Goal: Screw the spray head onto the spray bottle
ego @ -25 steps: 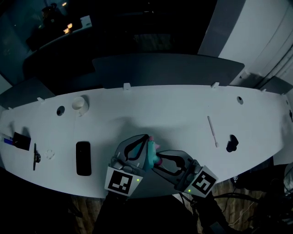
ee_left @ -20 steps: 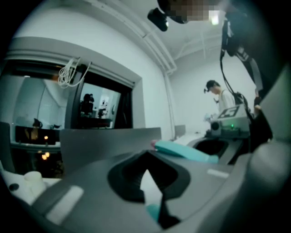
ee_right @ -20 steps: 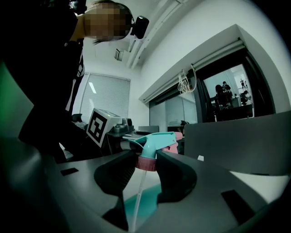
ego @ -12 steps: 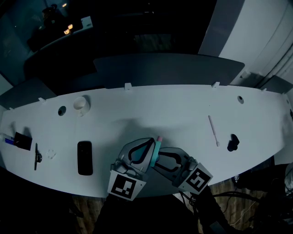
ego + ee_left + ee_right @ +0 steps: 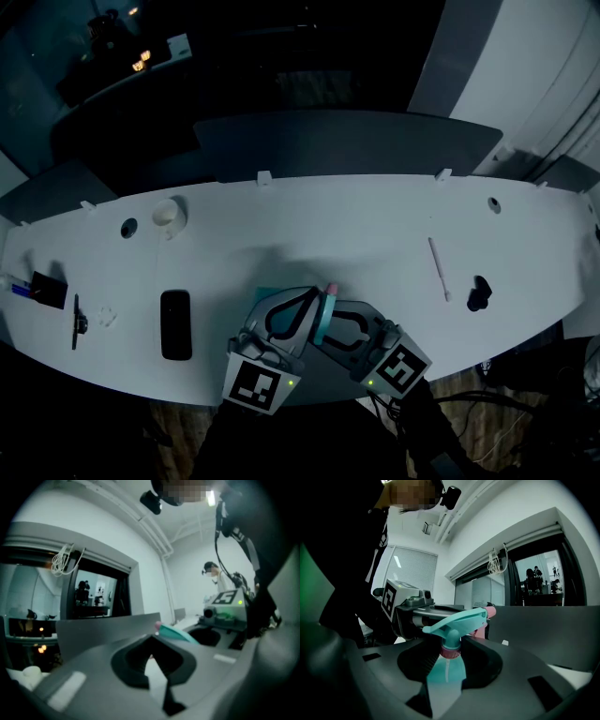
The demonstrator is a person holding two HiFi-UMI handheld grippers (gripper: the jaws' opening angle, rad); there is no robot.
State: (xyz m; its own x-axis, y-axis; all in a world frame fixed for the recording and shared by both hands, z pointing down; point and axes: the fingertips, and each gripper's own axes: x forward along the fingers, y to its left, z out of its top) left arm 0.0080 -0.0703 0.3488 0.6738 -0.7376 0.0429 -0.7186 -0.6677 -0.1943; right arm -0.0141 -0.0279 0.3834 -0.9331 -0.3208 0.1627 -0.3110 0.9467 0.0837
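Right gripper: jaws part-way apart and clamped on the spray bottle, pads on the teal body just under the neck. The bottle stands upright between them, long axis vertical, crossing the line my jaws point along.

Spray head: sits on top of the bottle, its pink collar down on the neck. Its length runs away from me and ends in the pink nozzle. Whether the thread is fully home, I cannot tell.

Left gripper: jaws fully together, and I see nothing pinched between them. From its own view the teal head shows just past the tips and off to their right. From the head view the 2 grippers meet tip to tip over the near edge of the table, with the bottle in the angle between them.

The relation that matters: the collar lies to the right of my left fingertips, close beside them, and lower than the teal top they point at. The left is the free hand and the nearer 1 for turning. My judgement is that it must open, drop to collar height and close across the collar, at right angles to the bottle's upright axis, while the right holds the body from twisting.
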